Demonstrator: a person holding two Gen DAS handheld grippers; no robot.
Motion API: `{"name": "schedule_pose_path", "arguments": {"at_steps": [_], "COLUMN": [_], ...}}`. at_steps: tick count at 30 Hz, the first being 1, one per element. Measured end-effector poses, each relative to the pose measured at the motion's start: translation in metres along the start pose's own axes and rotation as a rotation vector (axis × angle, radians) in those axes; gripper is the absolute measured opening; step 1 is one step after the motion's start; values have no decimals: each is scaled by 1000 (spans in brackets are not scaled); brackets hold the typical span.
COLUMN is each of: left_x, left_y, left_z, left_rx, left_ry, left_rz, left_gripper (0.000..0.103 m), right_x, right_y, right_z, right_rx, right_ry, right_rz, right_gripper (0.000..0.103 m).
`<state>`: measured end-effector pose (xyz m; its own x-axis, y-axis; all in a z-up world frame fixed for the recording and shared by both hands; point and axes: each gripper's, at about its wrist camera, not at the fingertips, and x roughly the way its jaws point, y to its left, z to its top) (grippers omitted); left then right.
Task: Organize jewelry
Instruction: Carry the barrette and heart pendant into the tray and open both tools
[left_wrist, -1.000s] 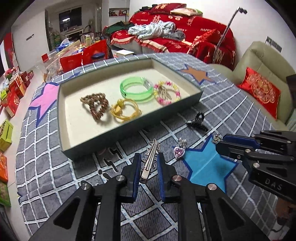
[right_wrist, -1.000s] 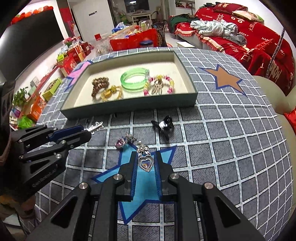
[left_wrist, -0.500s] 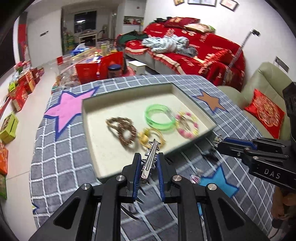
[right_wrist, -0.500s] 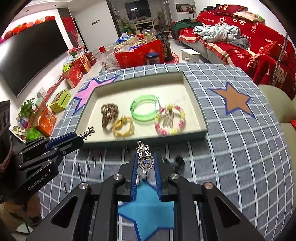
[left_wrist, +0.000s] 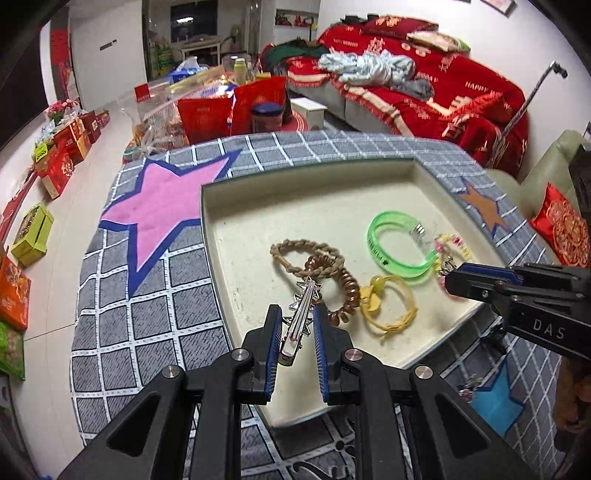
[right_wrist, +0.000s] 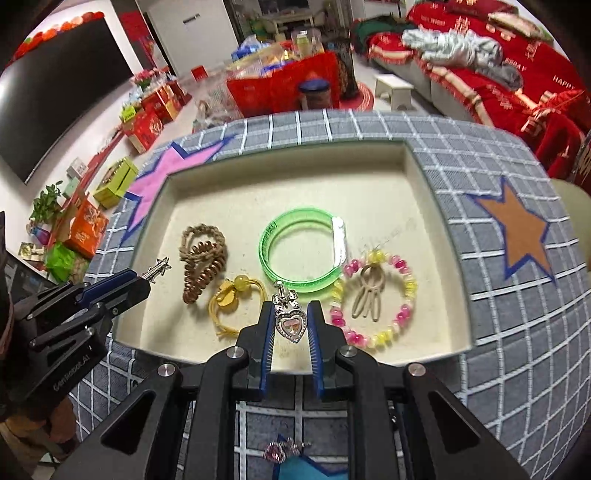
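My left gripper (left_wrist: 295, 325) is shut on a silver star hair clip (left_wrist: 303, 310) above the near left part of the cream tray (left_wrist: 258, 206). My right gripper (right_wrist: 291, 321) is shut on a heart pendant (right_wrist: 292, 324) over the tray's (right_wrist: 258, 192) near edge. Inside the tray lie a green bangle (right_wrist: 299, 254), a pink and yellow bead bracelet (right_wrist: 373, 299), brown braided and coiled ties (right_wrist: 201, 258) and a yellow hair tie (right_wrist: 236, 299). Each gripper shows in the other's view: the left gripper (right_wrist: 142, 282) at the left, the right gripper (left_wrist: 448, 282) at the right.
The tray sits on a grey checked cloth with pink (left_wrist: 162, 206), orange (right_wrist: 517, 232) and blue (left_wrist: 495, 402) stars. A small purple jewel (right_wrist: 282, 450) lies on the cloth beside the blue star, below my right gripper. A red sofa and boxes stand beyond the table.
Both grippers have moved from above the cloth by the blue star to over the tray, each carrying its piece. The jaws have kept their grip.
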<state>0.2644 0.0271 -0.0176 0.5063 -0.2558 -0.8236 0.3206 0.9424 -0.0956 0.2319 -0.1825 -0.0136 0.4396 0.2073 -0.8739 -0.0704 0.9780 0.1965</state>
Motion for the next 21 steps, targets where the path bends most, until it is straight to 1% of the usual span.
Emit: {"name": "schedule_pose_path", "arguments": {"at_steps": [5,10,16,21], "left_x": [19,32,37,39], "left_y": [-3,-5,-5,-11], "left_z": [3,3,6,7], "left_rx": [6,2,-4,19], "left_ry": [42,61,53,39], "left_rz": [2,6,20,47], "left_gripper": [34,34,34,34], "right_x": [15,22,26,31], "right_y": [-4,-10,-16,-19], "right_z": [3,8,15,16], "right_rx": [0,15,33,43], "right_ry": [29,22,5,0], "right_rz": [-14,-27,-49,-68], "right_gripper": [19,19,19,19]}}
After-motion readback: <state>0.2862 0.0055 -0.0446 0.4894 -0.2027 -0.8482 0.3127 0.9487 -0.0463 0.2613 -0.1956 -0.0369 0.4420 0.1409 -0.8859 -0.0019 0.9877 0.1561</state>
